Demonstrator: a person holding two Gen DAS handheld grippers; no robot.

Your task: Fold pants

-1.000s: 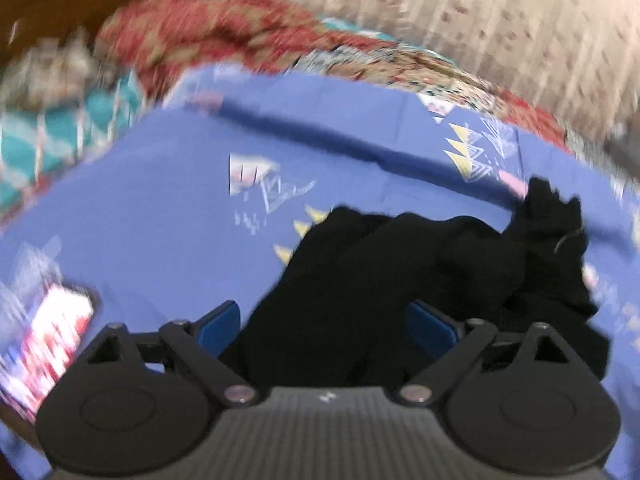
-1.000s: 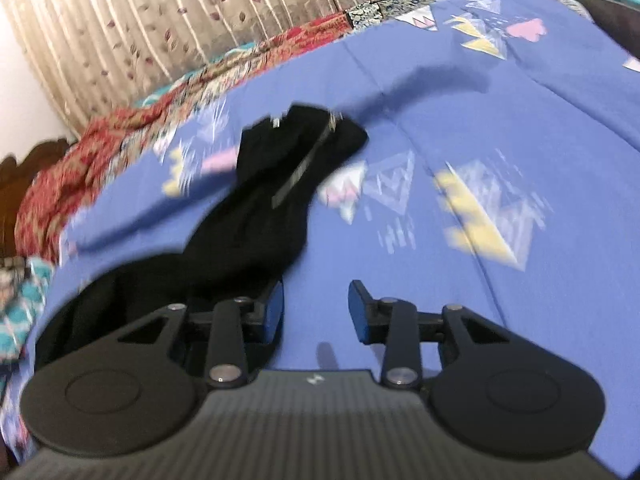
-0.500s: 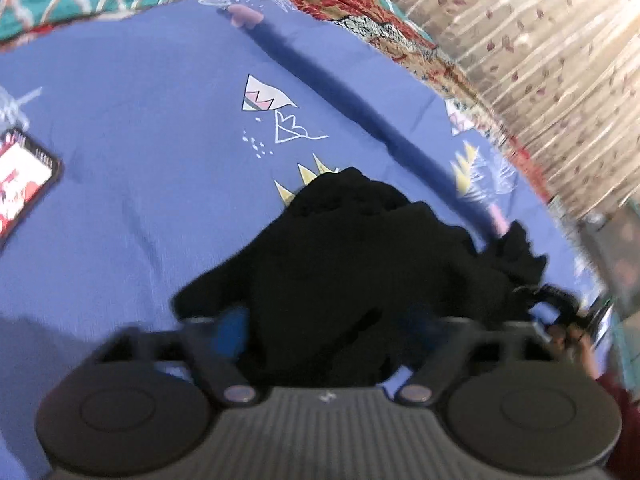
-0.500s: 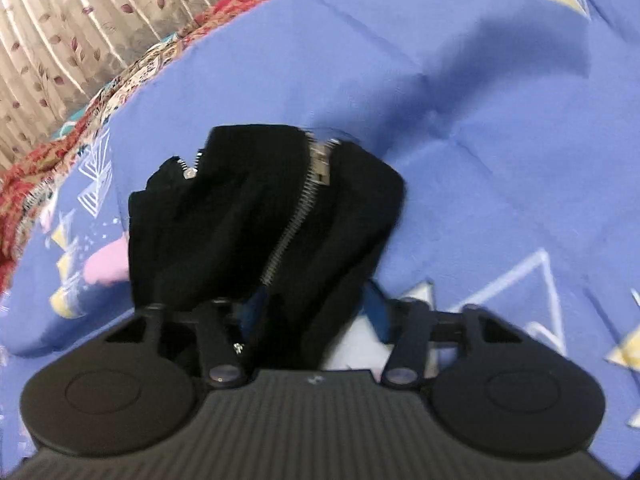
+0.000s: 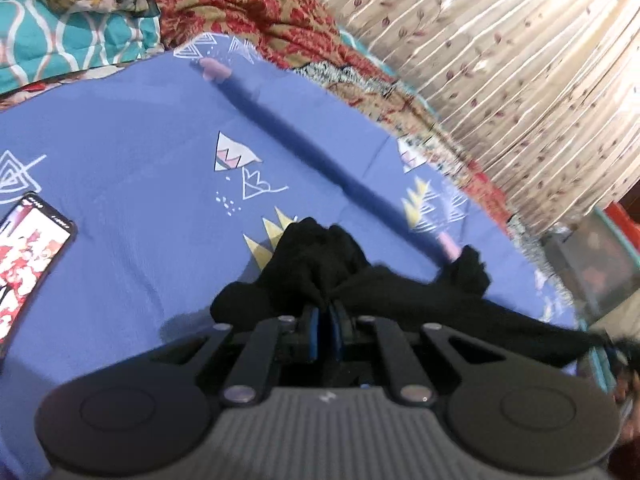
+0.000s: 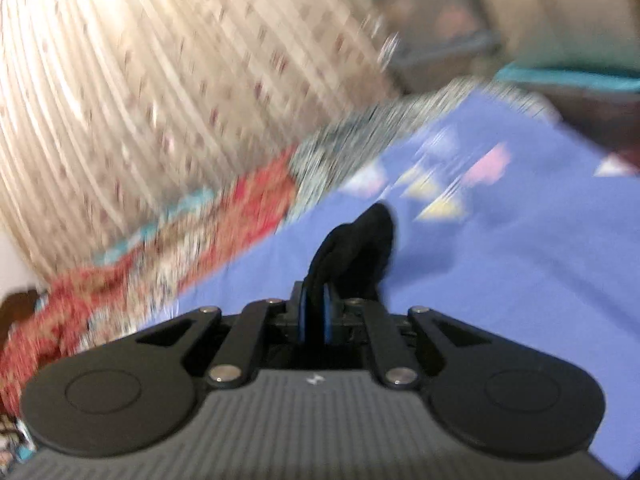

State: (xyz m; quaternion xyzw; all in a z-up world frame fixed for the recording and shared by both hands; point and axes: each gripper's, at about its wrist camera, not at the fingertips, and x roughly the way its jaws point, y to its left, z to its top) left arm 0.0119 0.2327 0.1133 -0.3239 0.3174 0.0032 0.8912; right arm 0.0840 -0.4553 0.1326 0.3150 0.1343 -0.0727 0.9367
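Note:
The black pants (image 5: 320, 268) lie bunched on the blue patterned bedsheet (image 5: 120, 160). My left gripper (image 5: 325, 330) is shut on a fold of the black fabric, which stretches off to the right toward the other hand. In the right wrist view my right gripper (image 6: 314, 318) is shut on another bunch of the black pants (image 6: 360, 240), held up above the sheet (image 6: 500, 260). That view is blurred by motion.
A phone (image 5: 28, 248) with a lit screen lies on the sheet at the left. Red and teal patterned blankets (image 5: 240, 12) are piled at the far edge of the bed. A beige floral curtain (image 5: 500, 40) hangs behind.
Both grippers were open over the pants; now both have shut on the black fabric. The right gripper has lifted and swung, and the fabric is pulled taut between the two.

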